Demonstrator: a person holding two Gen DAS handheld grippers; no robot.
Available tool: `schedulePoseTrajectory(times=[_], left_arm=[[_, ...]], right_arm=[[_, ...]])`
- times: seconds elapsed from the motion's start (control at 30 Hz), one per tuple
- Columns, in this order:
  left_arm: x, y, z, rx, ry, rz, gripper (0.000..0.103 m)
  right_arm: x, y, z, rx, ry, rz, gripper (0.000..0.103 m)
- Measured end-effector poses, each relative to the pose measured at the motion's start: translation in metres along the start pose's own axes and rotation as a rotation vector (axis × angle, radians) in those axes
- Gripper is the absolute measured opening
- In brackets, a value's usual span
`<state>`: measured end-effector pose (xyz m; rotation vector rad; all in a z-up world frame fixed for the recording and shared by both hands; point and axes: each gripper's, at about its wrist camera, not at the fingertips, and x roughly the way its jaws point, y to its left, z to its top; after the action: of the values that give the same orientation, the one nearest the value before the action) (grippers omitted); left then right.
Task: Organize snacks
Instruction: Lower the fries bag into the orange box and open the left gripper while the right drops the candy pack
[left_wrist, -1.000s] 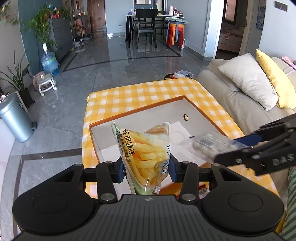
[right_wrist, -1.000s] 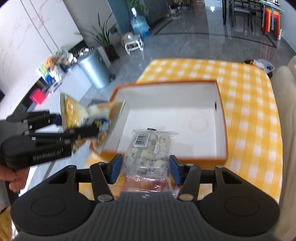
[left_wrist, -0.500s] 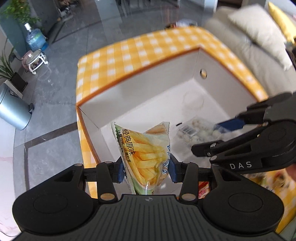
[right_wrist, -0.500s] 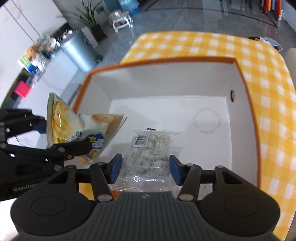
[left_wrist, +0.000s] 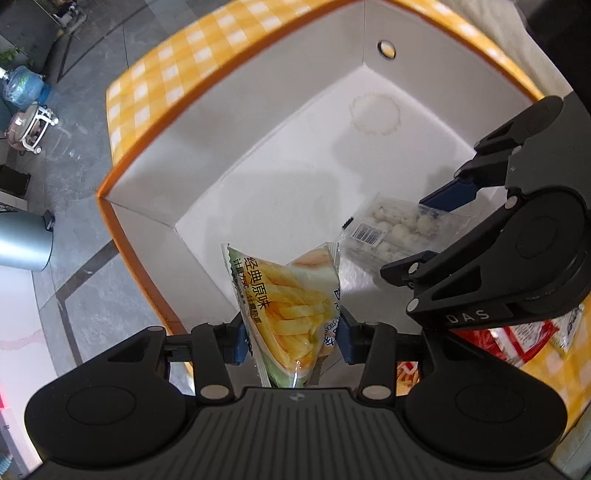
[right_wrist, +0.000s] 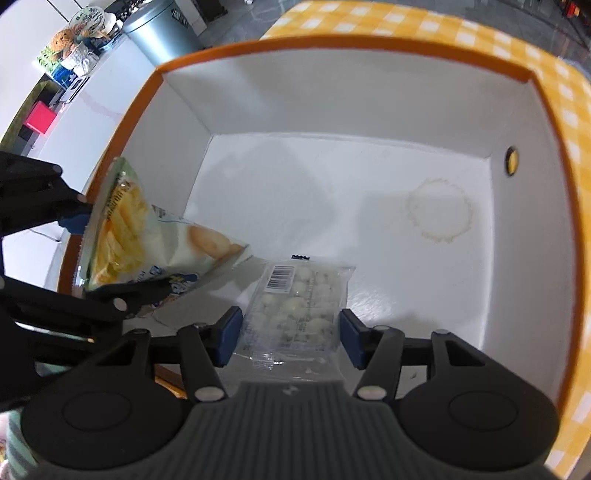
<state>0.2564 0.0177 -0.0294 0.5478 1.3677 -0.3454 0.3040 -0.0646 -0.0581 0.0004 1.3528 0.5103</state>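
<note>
My left gripper (left_wrist: 293, 338) is shut on a yellow-green bag of potato sticks (left_wrist: 288, 295), held over the near left corner of the white box with the orange rim (left_wrist: 258, 155). The bag also shows in the right wrist view (right_wrist: 147, 240). My right gripper (right_wrist: 290, 334) is shut on a clear pack of white round candies (right_wrist: 295, 306), low inside the box near its front wall. The pack also shows in the left wrist view (left_wrist: 391, 232), with the right gripper (left_wrist: 439, 229) around it. The two snacks are side by side, almost touching.
The box (right_wrist: 369, 192) stands on a yellow checked tablecloth (left_wrist: 166, 70); its floor has a ring stain (right_wrist: 439, 210). Red snack packets (left_wrist: 517, 332) lie on the cloth at the box's near right. A grey bin (right_wrist: 162, 29) stands on the floor beyond.
Both grippers have moved forward and down into the box with their snacks. The candy pack now sits low near the box floor and the potato stick bag is beside it.
</note>
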Motion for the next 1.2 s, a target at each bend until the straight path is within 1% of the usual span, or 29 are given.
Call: schedulePoseTrajectory(times=[0.13,0.3,0.4,0.5,0.63,0.73,0.87,1.03,1.13,1.2], left_arm=[[0.002,0.002,0.000,-0.014,0.011,0.003,0.053],[0.000,0.005,-0.005,-0.041,-0.023,0.004,0.057],[0.001,0.007,-0.005,-0.049,-0.025,0.003,0.059],[-0.002,0.007,-0.005,-0.045,-0.028,0.010,0.064],[-0.012,0.009,-0.006,-0.053,-0.067,0.015,0.073],[-0.016,0.011,-0.008,-0.079,-0.085,0.010,0.074],[-0.017,0.011,-0.010,-0.082,-0.094,0.013,0.074],[-0.019,0.009,-0.011,-0.074,-0.093,0.020,0.074],[-0.020,0.011,-0.013,-0.090,-0.105,0.017,0.075],[-0.021,0.012,-0.015,-0.100,-0.114,0.011,0.075]], right_arm=[[0.010,0.002,0.002,0.007,0.019,-0.001,0.056],[0.011,0.001,0.000,0.019,0.019,-0.003,0.057],[0.010,0.000,0.000,0.029,0.019,-0.001,0.057],[0.009,-0.001,0.001,0.030,0.026,-0.006,0.058],[0.010,0.001,0.004,0.031,0.042,-0.009,0.058],[0.011,-0.001,0.006,0.047,0.049,0.001,0.059],[0.012,-0.003,0.009,0.073,0.059,0.020,0.059],[0.013,-0.007,0.012,0.130,0.081,0.086,0.062],[0.012,-0.007,0.012,0.133,0.083,0.088,0.062],[0.009,-0.008,0.012,0.128,0.077,0.074,0.061]])
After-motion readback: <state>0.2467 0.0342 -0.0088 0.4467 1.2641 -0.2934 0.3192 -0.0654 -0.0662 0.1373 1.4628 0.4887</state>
